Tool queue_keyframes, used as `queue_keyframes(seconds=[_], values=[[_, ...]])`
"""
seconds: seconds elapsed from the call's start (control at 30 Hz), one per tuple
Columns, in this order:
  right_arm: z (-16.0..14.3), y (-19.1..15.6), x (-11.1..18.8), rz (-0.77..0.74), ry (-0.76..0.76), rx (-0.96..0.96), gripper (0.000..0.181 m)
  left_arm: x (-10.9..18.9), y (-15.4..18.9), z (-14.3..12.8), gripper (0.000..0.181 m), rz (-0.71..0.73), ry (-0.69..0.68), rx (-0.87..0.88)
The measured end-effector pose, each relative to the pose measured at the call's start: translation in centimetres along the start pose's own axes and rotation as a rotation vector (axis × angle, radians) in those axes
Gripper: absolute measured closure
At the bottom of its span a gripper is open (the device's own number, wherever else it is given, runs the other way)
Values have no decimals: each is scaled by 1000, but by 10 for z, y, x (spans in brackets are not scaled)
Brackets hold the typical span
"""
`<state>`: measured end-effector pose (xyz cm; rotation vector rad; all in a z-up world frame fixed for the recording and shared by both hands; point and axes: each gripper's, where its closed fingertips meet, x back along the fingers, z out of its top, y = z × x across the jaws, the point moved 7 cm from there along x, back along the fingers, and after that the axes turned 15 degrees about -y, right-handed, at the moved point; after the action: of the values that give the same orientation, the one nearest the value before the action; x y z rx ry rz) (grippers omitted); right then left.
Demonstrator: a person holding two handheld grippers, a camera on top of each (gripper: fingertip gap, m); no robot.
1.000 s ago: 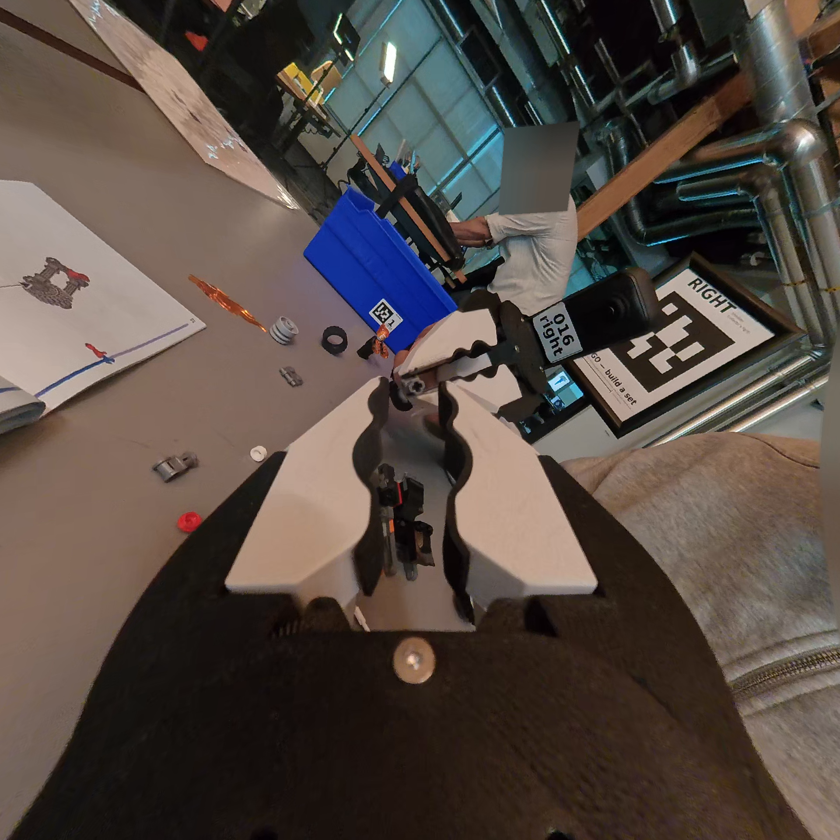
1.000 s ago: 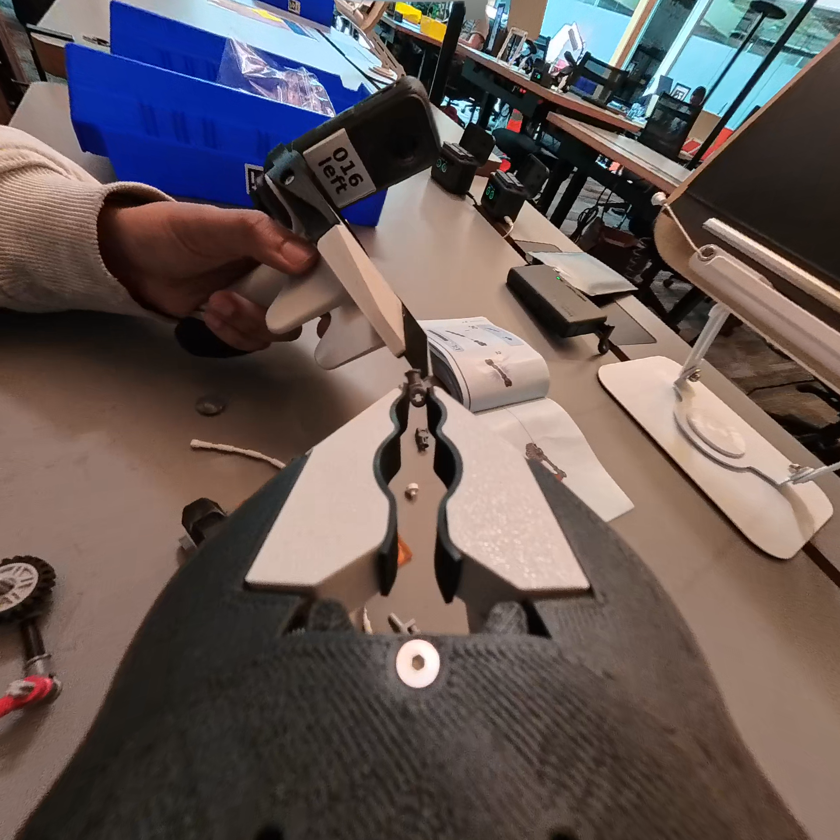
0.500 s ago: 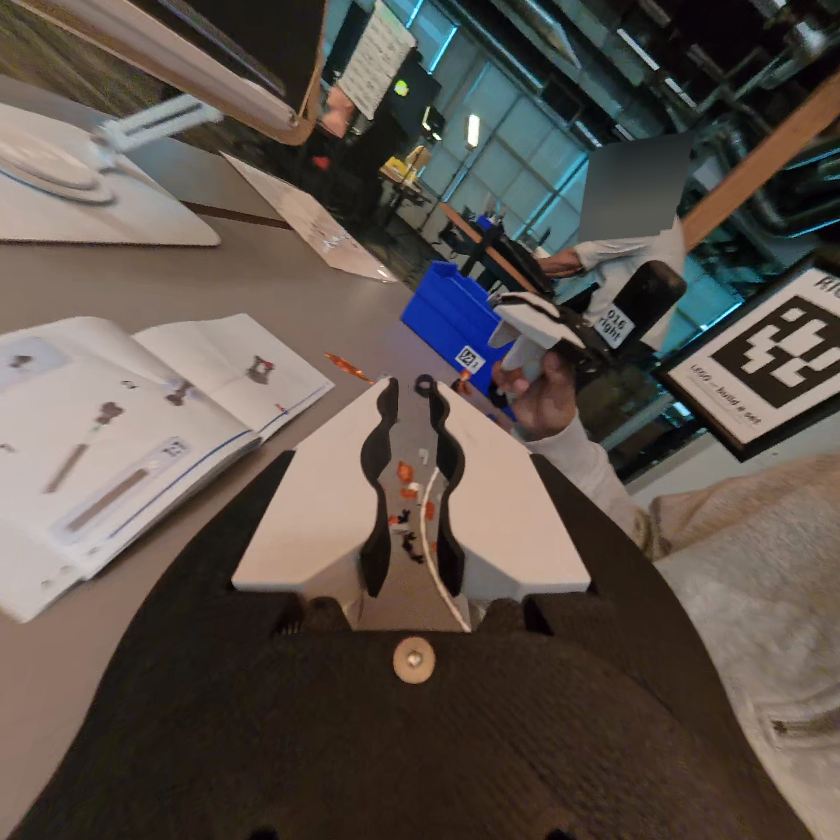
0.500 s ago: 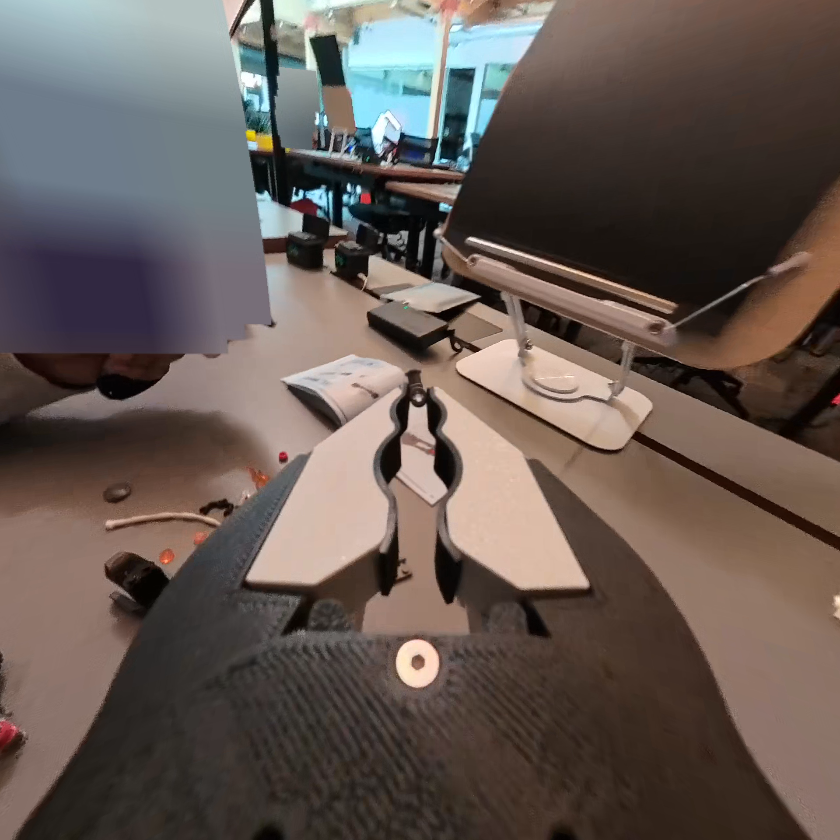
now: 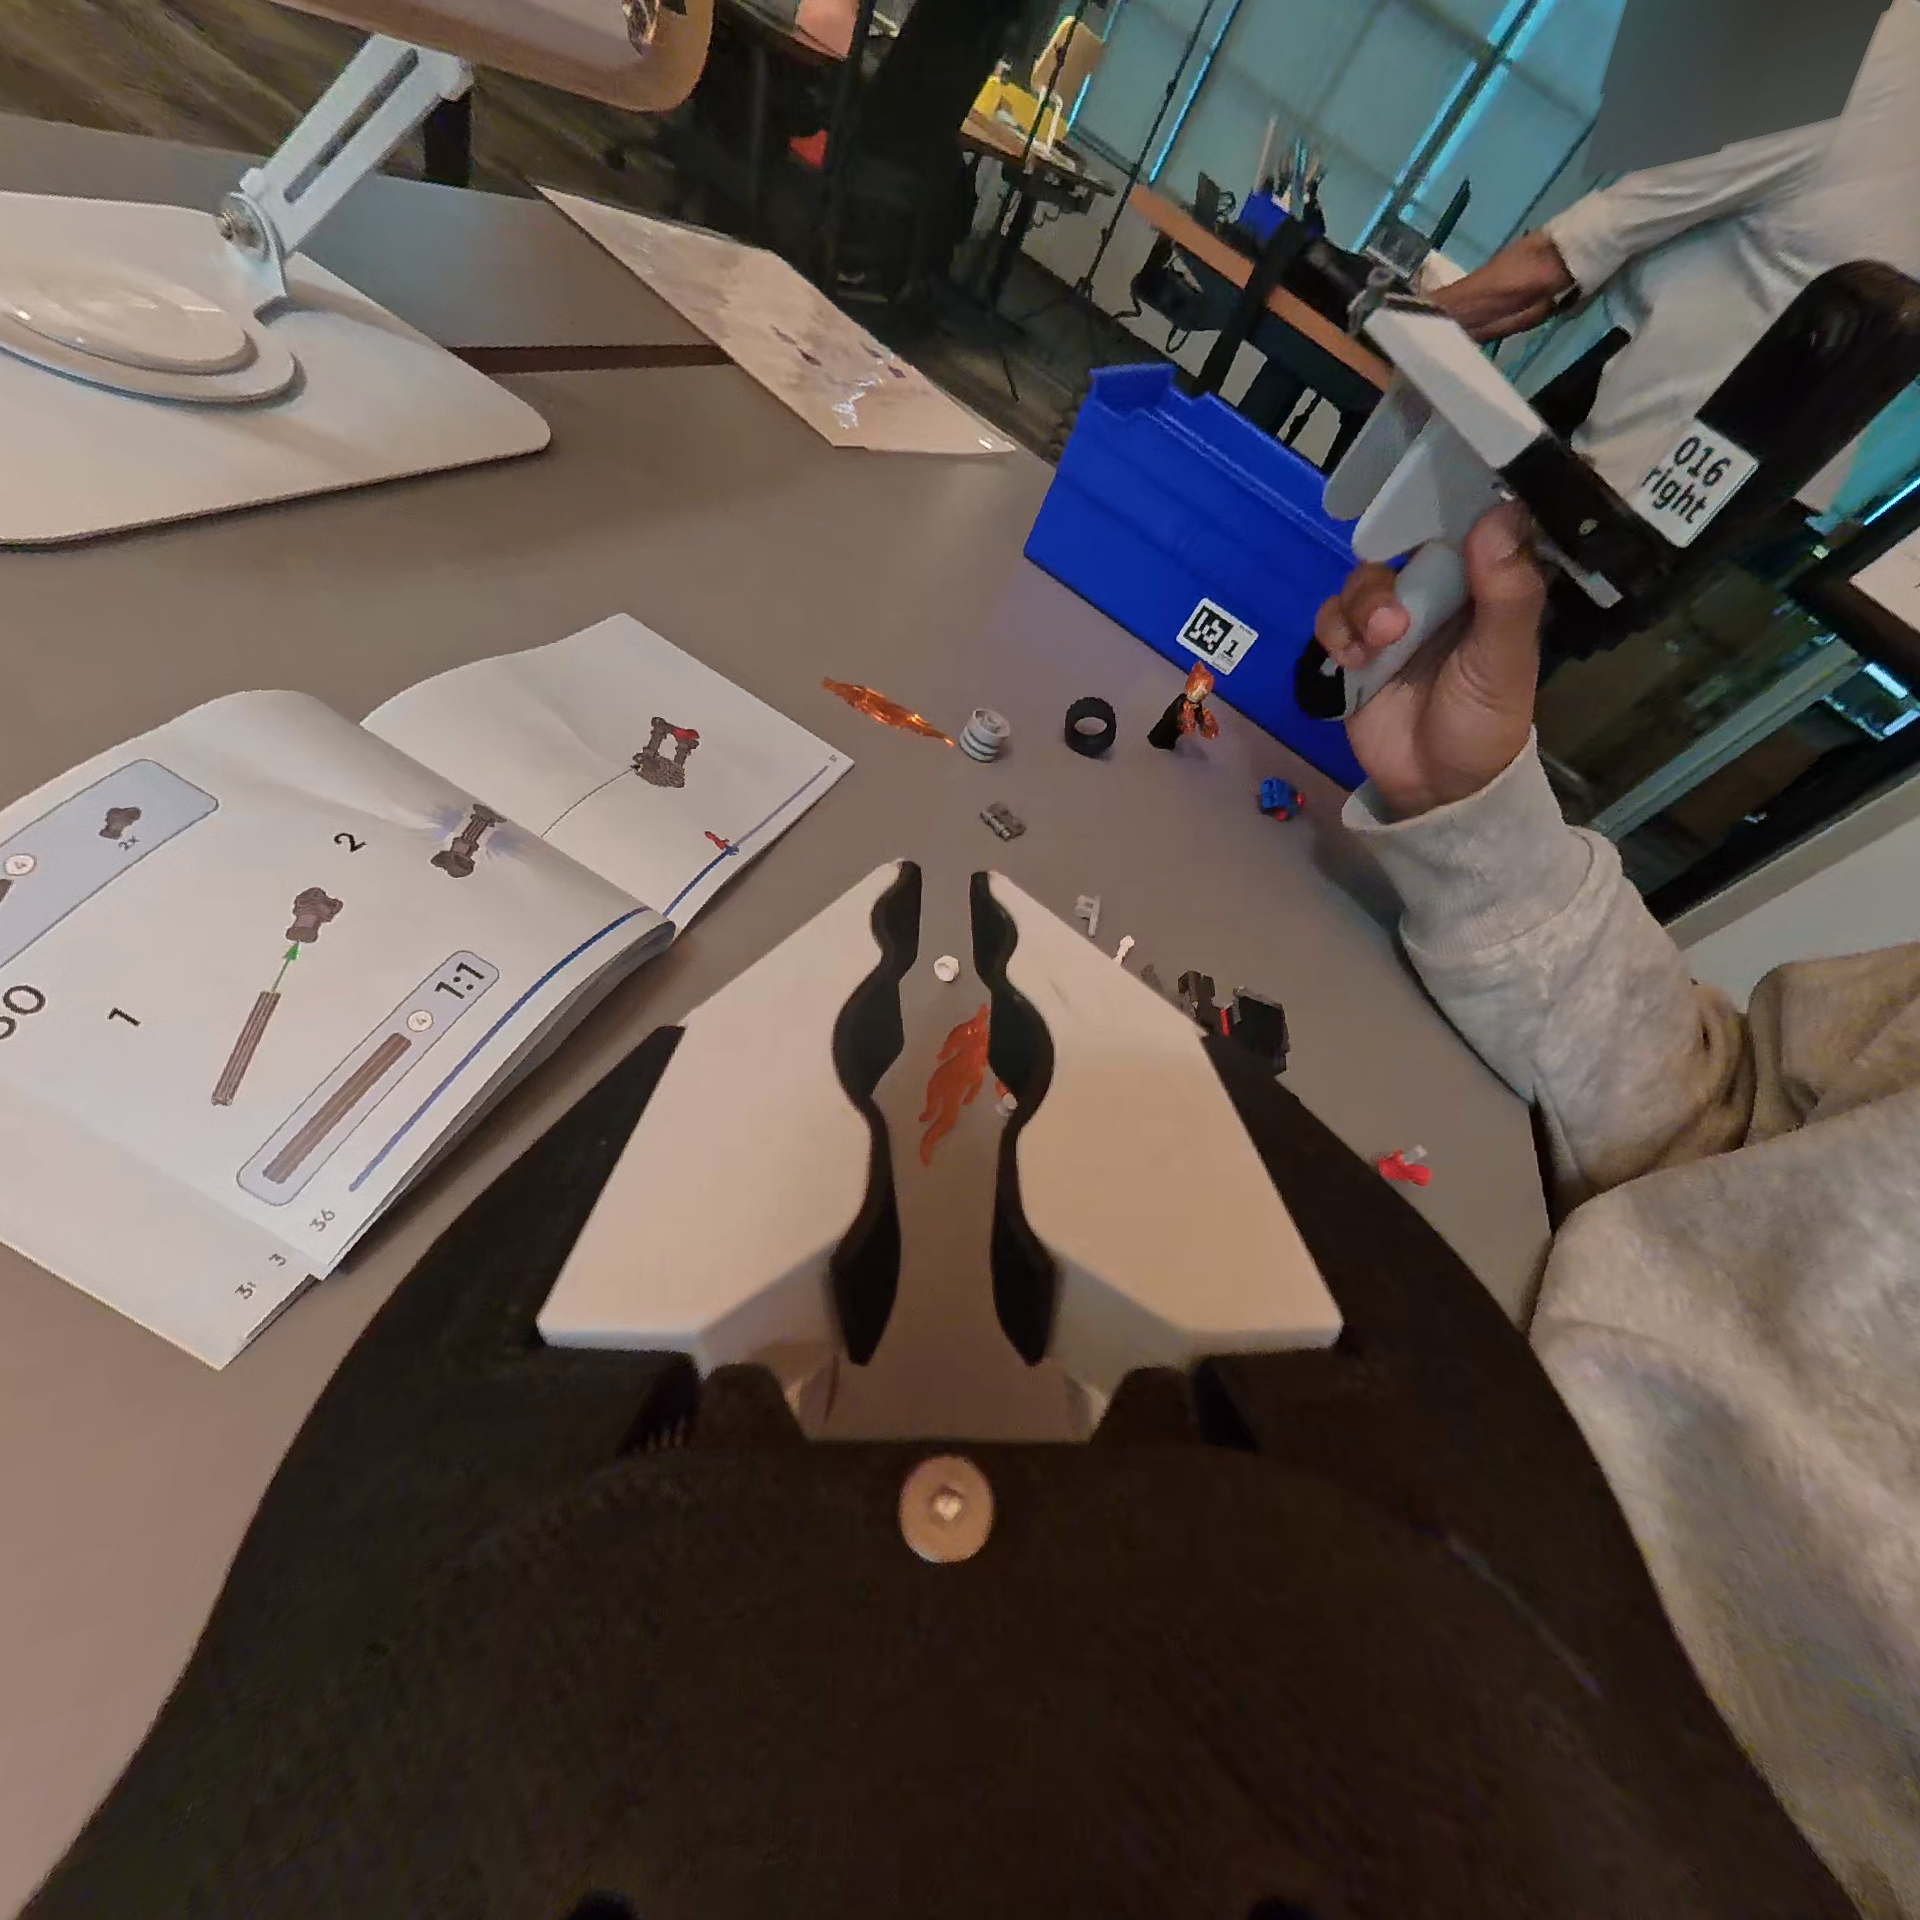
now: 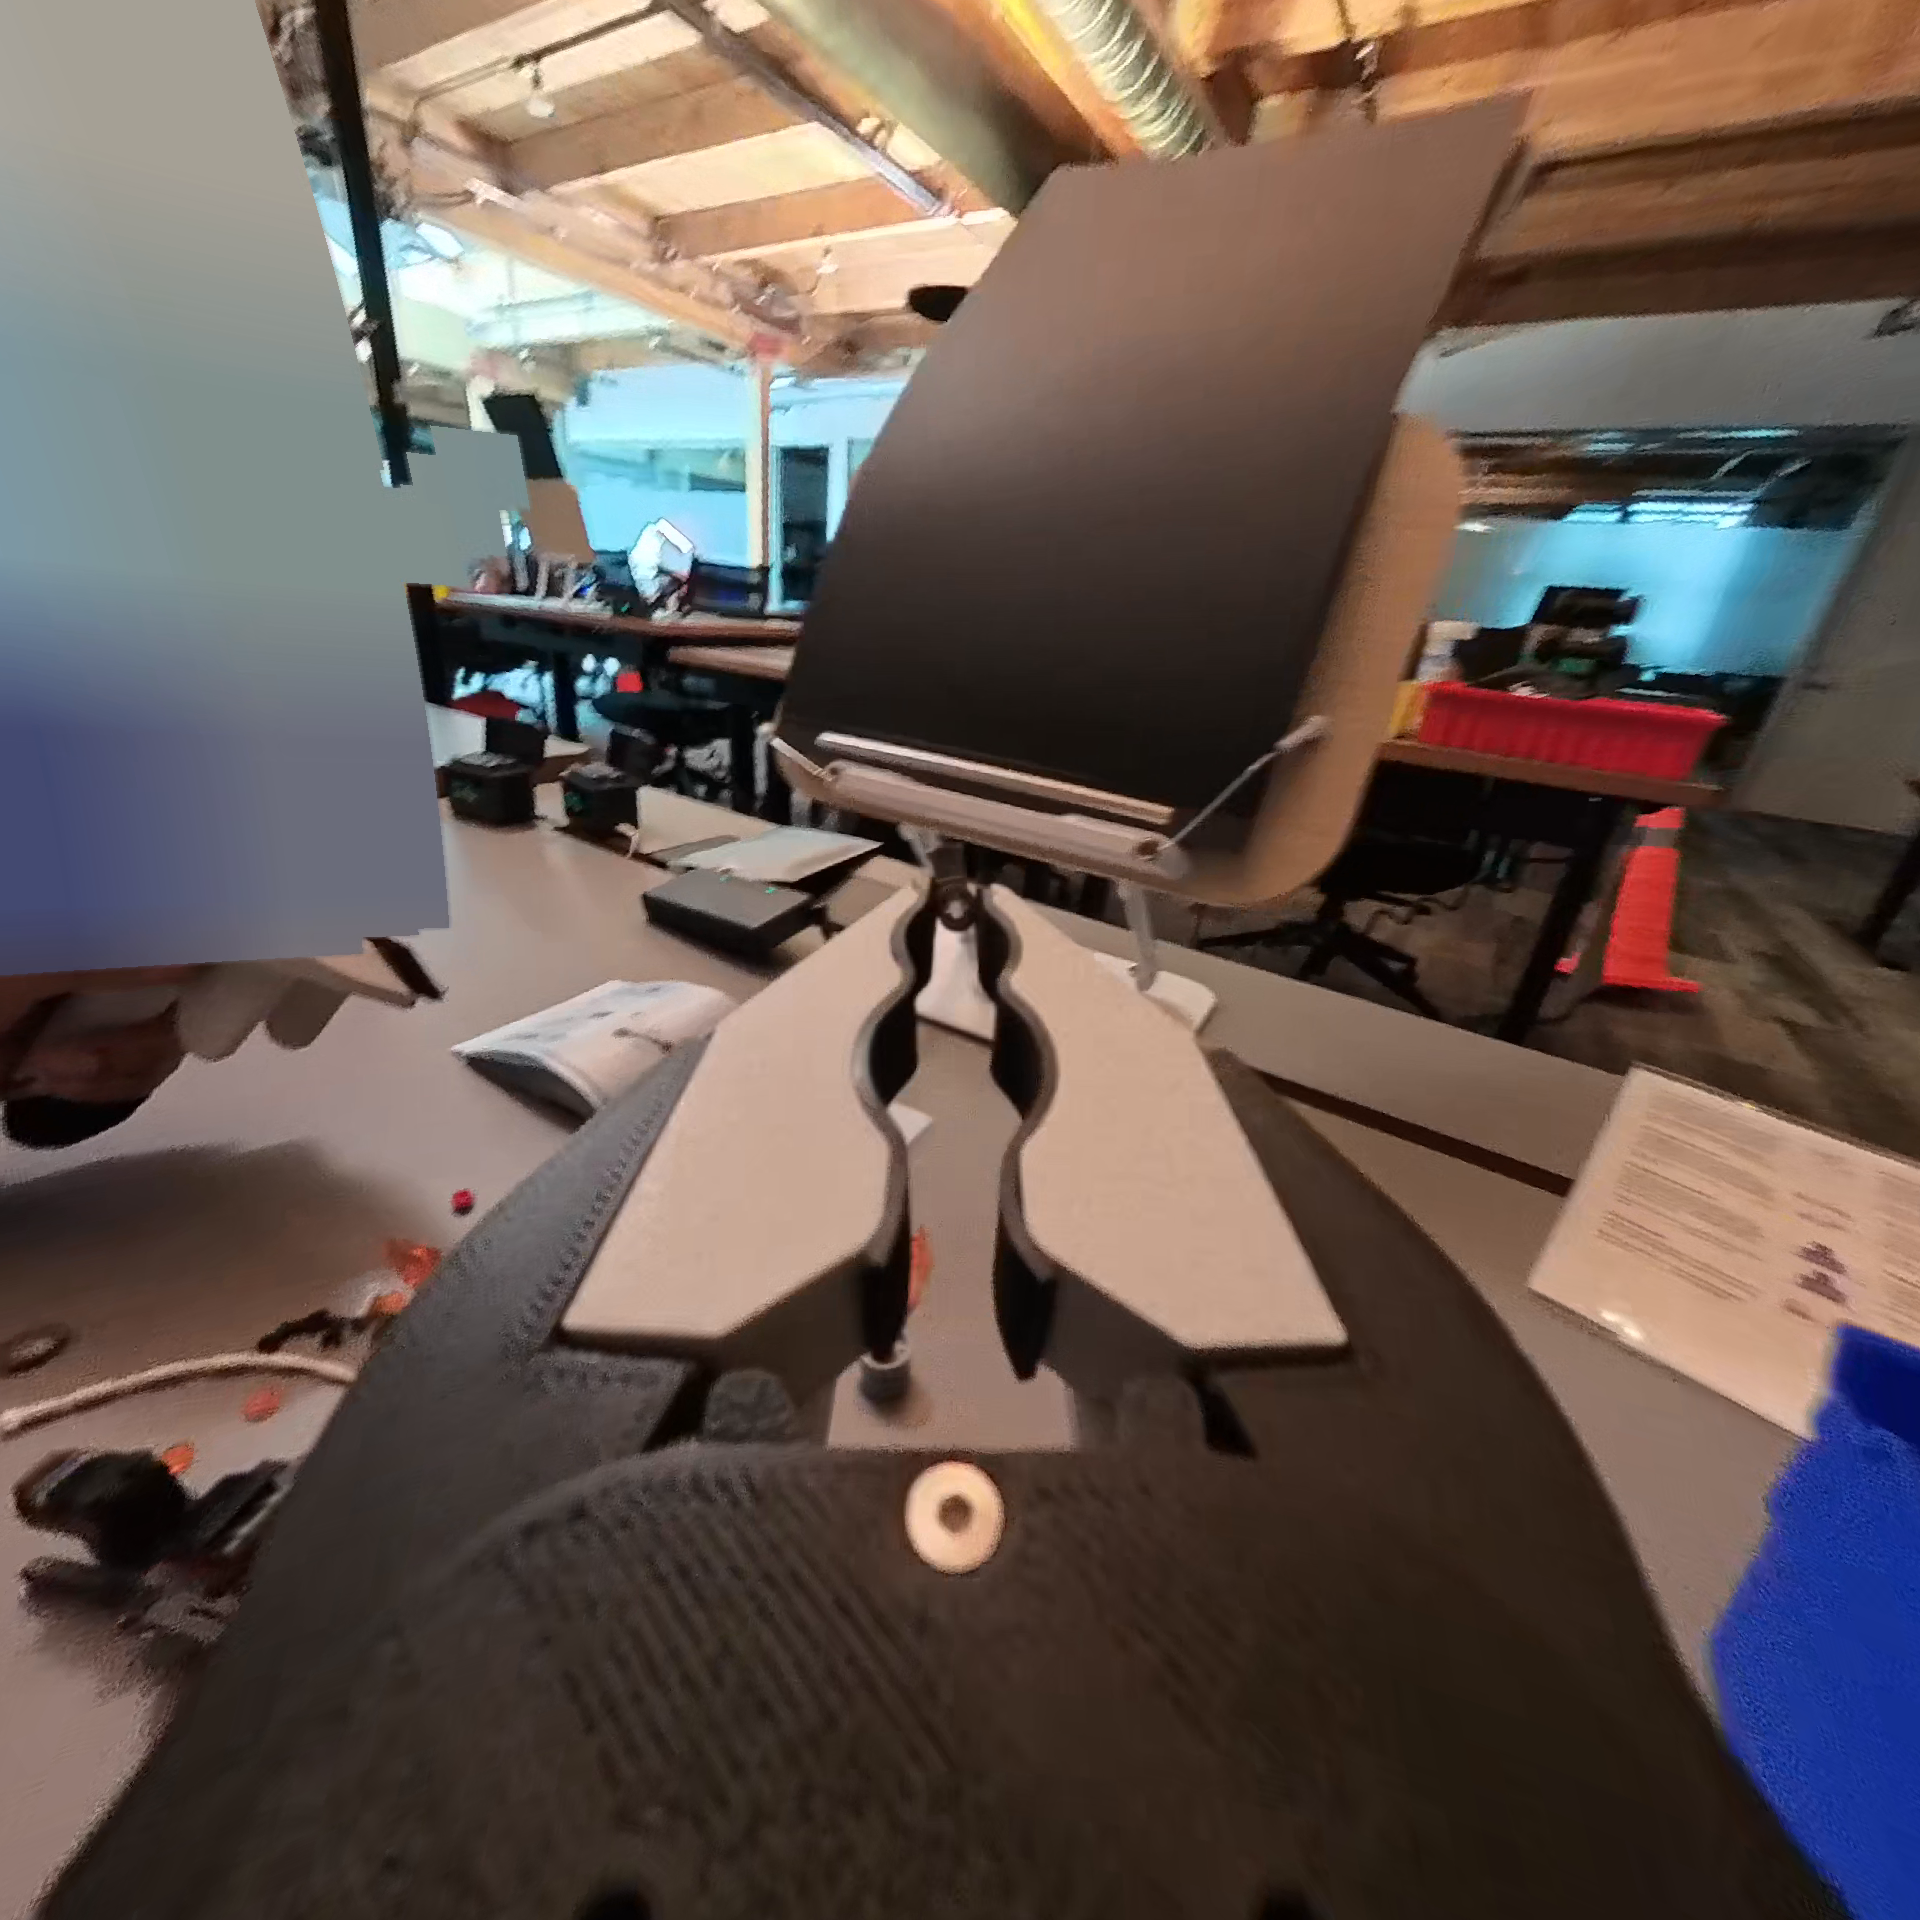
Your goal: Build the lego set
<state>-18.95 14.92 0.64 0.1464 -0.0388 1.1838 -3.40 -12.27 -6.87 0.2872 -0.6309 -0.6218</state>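
The left gripper [image 5: 943, 883] hangs slightly parted and empty over the grey table [image 5: 644, 540], a translucent orange flame piece [image 5: 954, 1075] lying directly beneath its fingers, long axis toward 12 o'clock. At 2 o'clock the raised right gripper [image 6: 954, 914] pinches a small dark grey lego piece [image 6: 952, 906] — farther from the loose parts, with the open instruction booklet [image 5: 343, 935] at 10 o'clock.

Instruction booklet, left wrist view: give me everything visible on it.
The instruction booklet lies open and flat on the grey table, left of the left gripper. It looks like thin white paper, with several stacked page edges showing at the near corner and a raised fold at the spine. The open pages carry printed diagrams of dark brown parts, numbered steps, a grey inset box and a curved blue line. Nothing rests on it; the gripper's black body covers its near right edge.
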Motion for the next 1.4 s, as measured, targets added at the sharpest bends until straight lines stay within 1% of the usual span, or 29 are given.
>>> queue_keyframes(seconds=[0.1,0.2,0.3,0.4,0.57,0.77,1.0,1.4], values=[[1,18,19,-62,74,-59,177,-1,0,-1,173,5,-5,-4],[2,31,35,-93,155,-122,177,-2,-1,-1,173,3,-9,-1],[0,38,41,-84,189,-178,177,-3,-2,-2,173,5,-14,0],[0,38,42,-52,207,-208,177,-4,-3,-3,173,9,-20,1],[3,33,42,-29,209,-169,177,-5,-5,-4,173,12,-22,3],[1,28,35,45,193,-185,177,-5,-5,-4,172,10,-21,2],[-1,21,27,71,153,-160,177,-6,-4,-4,172,7,-25,-2],[-2,18,24,93,143,-159,177,-8,-4,-5,172,6,-36,-5]])
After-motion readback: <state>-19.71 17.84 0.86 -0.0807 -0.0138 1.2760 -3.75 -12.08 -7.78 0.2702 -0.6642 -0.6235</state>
